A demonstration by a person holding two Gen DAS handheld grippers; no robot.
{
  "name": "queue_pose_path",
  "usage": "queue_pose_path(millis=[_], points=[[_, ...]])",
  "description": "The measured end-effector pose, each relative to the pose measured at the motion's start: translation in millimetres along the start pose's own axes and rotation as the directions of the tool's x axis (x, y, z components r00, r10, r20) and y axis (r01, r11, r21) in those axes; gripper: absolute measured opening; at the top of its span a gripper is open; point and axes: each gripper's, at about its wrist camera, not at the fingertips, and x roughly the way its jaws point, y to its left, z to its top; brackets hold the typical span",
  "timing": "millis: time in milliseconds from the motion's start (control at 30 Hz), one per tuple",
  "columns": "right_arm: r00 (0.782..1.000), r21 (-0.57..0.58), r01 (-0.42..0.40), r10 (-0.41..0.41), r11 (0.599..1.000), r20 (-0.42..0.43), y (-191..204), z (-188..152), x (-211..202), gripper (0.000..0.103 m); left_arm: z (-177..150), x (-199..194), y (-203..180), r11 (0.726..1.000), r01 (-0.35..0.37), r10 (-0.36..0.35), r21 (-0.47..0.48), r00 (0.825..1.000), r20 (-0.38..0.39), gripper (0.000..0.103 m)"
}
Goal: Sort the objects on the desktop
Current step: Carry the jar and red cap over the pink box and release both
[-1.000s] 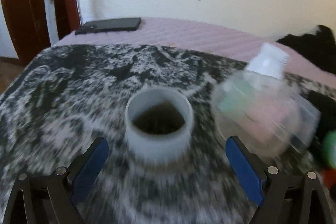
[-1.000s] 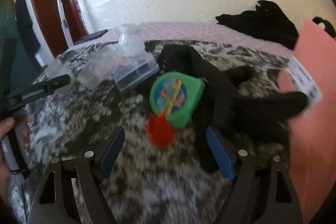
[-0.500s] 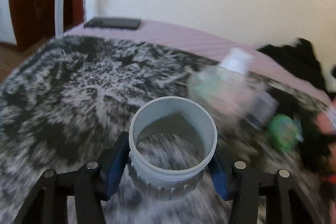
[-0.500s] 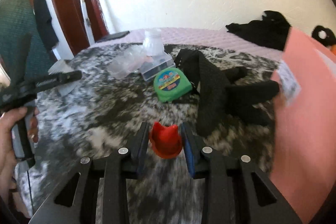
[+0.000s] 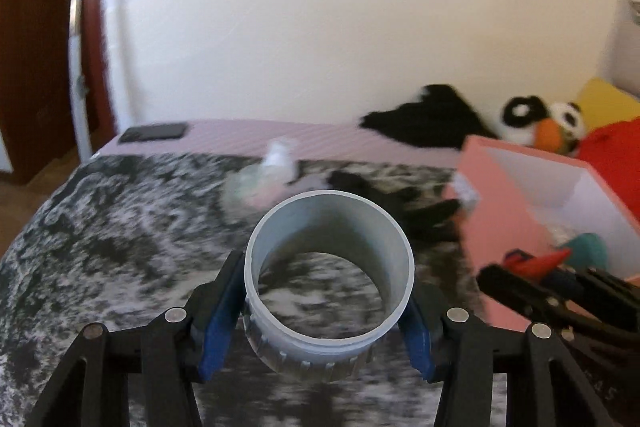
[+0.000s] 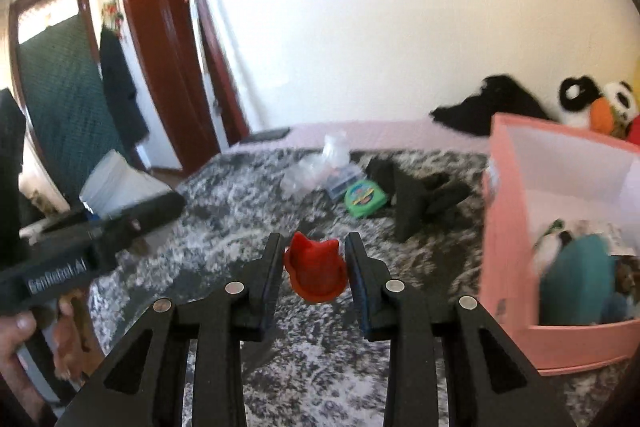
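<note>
Left gripper (image 5: 328, 301) was clamped on the grey ring (image 5: 329, 283), its 2 blue pads pressed against opposite sides of the wall, carrying it clear of the mottled black-and-white cover (image 5: 120, 227) with the open end facing forward. Further right, the right gripper (image 6: 314, 269) was clenched on a small red cat-eared piece (image 6: 316, 267), also off the cover and close to the pink box (image 6: 516, 227), which already held a teal object (image 6: 576, 275) and other bits.

The step in hand looked like a double carry to that box. To do it well, each load should clear the pink rim before either grip is let go, and the 2 tools, already close together in the left view, should go in one after the other rather than crowd the opening. The ring's smooth, thin wall may slip if the hold slackens early. On the cover between them lay a green tape measure (image 6: 365, 198), clear plastic containers (image 6: 320, 167) and a black cloth item (image 6: 416, 195), not yet sorted.
</note>
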Motion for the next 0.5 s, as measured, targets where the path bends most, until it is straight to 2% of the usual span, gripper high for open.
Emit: queue_pose_path(millis=[100,233,400,500], points=[[0.995,0.024,0.053,-0.054,0.998,0.083,-26,13,-40,0.033,9,-3,-41,0.998,0.052,-0.052,0.023,0.999,0.003,0.060],[0.970,0.089,0.173,-0.185,0.981,0.160,-76,25,-85,0.033,23,3,-107,0.988,0.112,-0.113,0.105,0.994,0.001,0.060],[0.933,0.241,0.266,-0.312,0.933,0.178,-153,30,-119,0.034,36,23,-179,0.967,0.179,-0.178,0.182,0.984,-0.023,0.060],[0.924,0.305,0.290,-0.349,0.907,0.160,-191,31,-124,0.034,44,43,-218,0.950,0.211,-0.205,0.230,0.978,-0.047,0.060]])
